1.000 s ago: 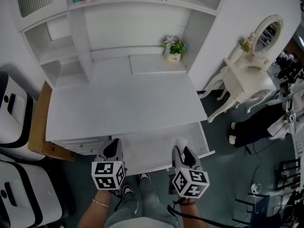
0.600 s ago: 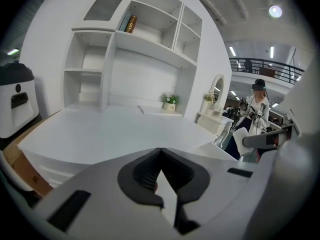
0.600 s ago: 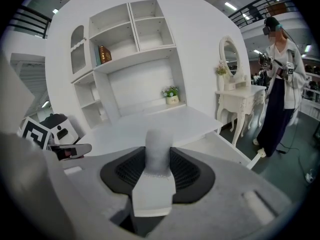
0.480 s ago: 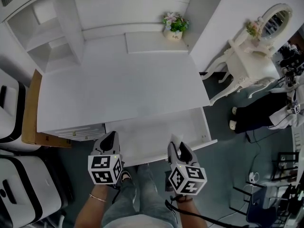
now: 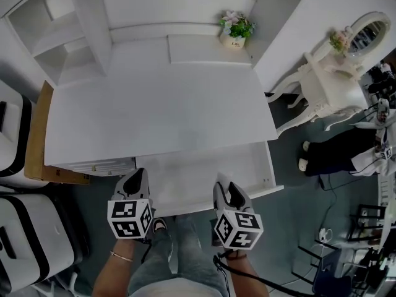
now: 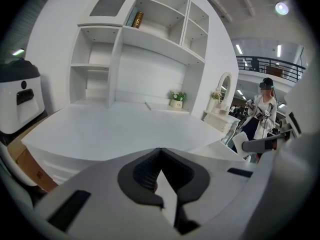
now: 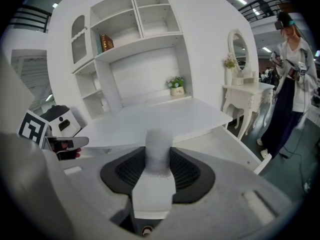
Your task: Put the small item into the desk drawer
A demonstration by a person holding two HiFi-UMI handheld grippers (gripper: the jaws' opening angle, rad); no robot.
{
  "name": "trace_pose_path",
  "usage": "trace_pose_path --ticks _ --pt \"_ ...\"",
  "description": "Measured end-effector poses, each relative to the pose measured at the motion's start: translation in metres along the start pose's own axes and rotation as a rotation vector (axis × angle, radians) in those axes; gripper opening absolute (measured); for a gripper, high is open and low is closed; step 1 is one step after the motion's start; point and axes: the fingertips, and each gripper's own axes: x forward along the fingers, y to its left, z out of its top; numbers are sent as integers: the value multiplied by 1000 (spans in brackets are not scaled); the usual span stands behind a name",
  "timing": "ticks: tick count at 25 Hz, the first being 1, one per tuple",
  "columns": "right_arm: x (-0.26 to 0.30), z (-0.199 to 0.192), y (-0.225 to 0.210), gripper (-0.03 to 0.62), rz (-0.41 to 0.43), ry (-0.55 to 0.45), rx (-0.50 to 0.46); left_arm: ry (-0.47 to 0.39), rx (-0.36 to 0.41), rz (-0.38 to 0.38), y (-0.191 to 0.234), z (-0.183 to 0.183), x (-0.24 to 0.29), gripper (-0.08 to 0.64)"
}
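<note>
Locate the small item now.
The small item is clamped in the right hand-held gripper, lower centre-right in head view, at the open drawer's front edge.

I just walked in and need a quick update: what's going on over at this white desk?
A person stands at the white desk with a gripper in each hand. The right gripper is clamped on a small white item, held over the front edge of the open drawer, whose visible bottom looks bare. The left gripper is shut with nothing in it, near the drawer's left front corner. The item is not yet in the drawer.
</note>
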Motion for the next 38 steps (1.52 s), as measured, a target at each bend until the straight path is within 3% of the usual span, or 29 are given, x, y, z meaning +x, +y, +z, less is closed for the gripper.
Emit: trace_pose_path --ticks 19,38 --pt "99 -30 16 156 68 201 -216 16 -111 173 60 -31 -25 -3" --pt "170 -58 12 156 97 345 -311 0 -215 314 88 -46 -47 -3"
